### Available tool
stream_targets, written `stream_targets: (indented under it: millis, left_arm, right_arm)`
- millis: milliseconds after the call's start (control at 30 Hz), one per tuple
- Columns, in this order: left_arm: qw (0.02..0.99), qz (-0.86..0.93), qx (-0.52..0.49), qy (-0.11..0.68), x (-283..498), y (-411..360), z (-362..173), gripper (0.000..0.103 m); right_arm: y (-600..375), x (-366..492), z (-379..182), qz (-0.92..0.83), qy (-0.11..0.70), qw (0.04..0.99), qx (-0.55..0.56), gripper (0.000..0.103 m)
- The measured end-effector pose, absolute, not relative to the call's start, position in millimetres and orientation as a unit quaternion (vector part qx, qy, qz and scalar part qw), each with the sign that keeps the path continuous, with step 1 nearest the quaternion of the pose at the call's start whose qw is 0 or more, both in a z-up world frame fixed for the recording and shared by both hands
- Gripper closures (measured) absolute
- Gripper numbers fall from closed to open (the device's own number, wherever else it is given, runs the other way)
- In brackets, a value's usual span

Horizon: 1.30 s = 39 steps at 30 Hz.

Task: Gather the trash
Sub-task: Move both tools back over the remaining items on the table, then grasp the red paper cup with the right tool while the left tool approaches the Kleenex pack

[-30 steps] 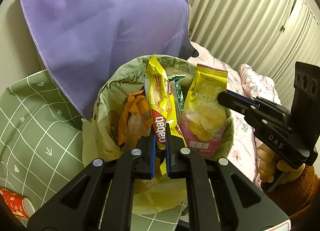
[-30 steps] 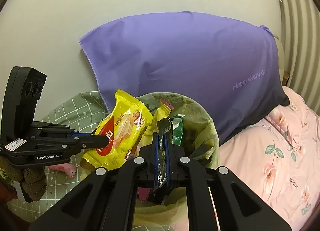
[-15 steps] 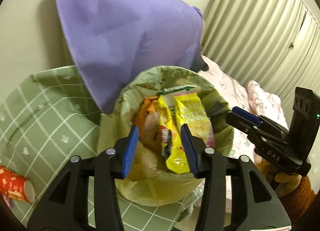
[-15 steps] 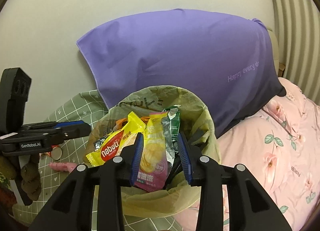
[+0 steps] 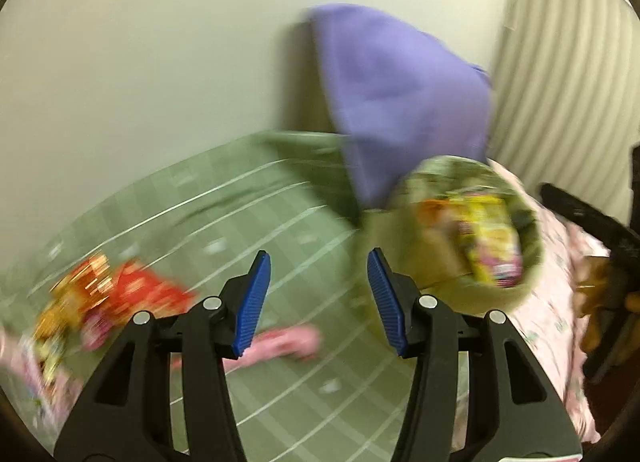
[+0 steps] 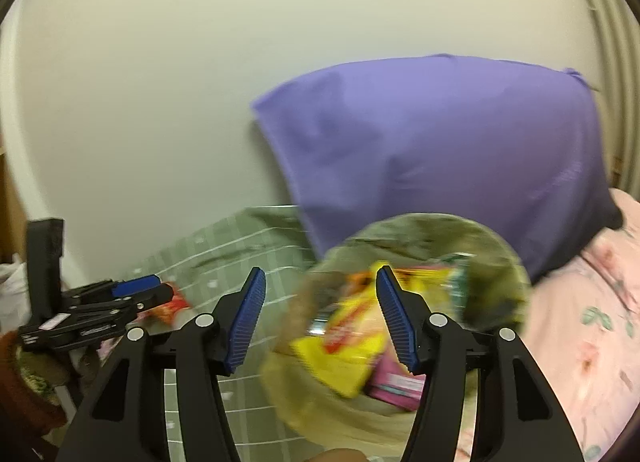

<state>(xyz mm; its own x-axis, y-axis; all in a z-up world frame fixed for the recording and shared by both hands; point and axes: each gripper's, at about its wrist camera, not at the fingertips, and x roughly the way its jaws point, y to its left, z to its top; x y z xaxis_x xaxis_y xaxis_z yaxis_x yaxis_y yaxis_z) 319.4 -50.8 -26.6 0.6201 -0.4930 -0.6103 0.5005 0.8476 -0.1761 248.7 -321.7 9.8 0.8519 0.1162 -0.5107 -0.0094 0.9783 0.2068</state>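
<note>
Left tool [image 5: 318, 300] opening with nothing between its pads, held over green checked bedding [image 5: 248, 229], right tool [image 6: 320, 318] opening and empty, snack wrappers [image 6: 352, 334] seen inside lined trash bin [image 6: 500, 262], red packet [image 5: 136, 290] left on bedding.

So the bed [image 5: 256, 221] is wearing a green checked cover, with a pink floral sheet [image 6: 580, 342] showing at the right. Lying on it: a lined trash bin [image 6: 500, 262] at center right, red wrappers [image 5: 136, 290] at lower left, a blurry pink thing [image 5: 288, 342] beside them.
</note>
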Motion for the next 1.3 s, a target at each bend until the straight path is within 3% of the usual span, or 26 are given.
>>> stream_targets:
  millis: [67, 233, 533, 933, 1133, 1300]
  left_arm:
    - [0.909, -0.232, -0.017, 0.345, 323.2, -18.6, -34.2, 0.055]
    - [0.926, -0.115, -0.060, 0.356, 320.6, 64.5, -57.5, 0.049]
    - [0.925, 0.037, -0.102, 0.365, 297.9, 180.3, -85.7, 0.048]
    - [0.904, 0.020, -0.042, 0.425, 318.9, 192.9, -127.4, 0.045]
    - [0.882, -0.046, -0.129, 0.451, 301.3, 192.0, -132.9, 0.045]
    - [0.891, -0.017, -0.105, 0.441, 264.2, 184.7, -111.4, 0.045]
  right_arm:
    - [-308.7, 255.8, 9.8, 0.056, 0.272, 0.956, 0.095, 0.041]
    - [-273.7, 272.7, 2.3, 0.125, 0.293, 0.944, 0.083, 0.040]
    - [-208.4, 295.4, -17.7, 0.202, 0.344, 0.916, 0.030, 0.040]
    - [-147.9, 319.4, -55.0, 0.254, 0.406, 0.877, -0.042, 0.040]
    - [-114.1, 337.7, -71.4, 0.289, 0.414, 0.861, -0.064, 0.040]
    - [-74.3, 358.5, -88.1, 0.350, 0.422, 0.835, -0.046, 0.040]
